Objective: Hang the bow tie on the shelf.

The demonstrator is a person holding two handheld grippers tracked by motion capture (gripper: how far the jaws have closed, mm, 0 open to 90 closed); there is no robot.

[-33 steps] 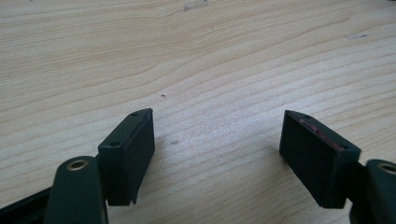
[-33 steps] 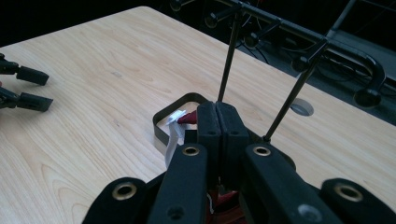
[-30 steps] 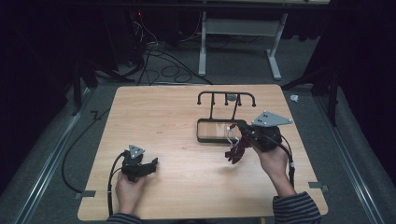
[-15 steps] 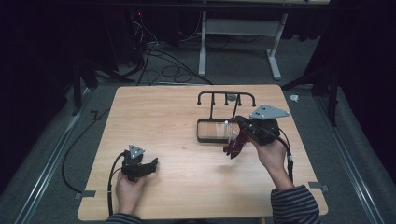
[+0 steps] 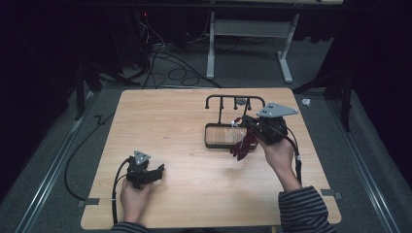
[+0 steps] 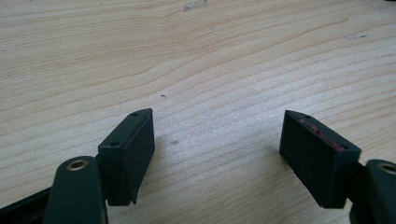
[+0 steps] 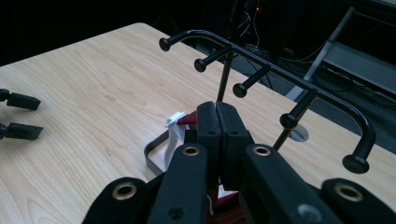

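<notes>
From the high view I see my right gripper raised over the right half of the wooden table, its jaws pressed tight together on a dark red cloth item with a white tag; the cloth hangs down from the jaws toward the table. I cannot tell exactly what the cloth is. Just beside it to the left lies a shallow dark-rimmed tray; through its clear bottom I see the wood, and I make out nothing lying in it. Over the tray's far side rises a black rack with a row of knob-ended pegs, and in the right gripper view those pegs stand bare just beyond the closed jaws. My left gripper rests low on the near left part of the table, well apart from the tray. In the left gripper view its jaws stand wide apart with bare wood between them, gripping nothing.
</notes>
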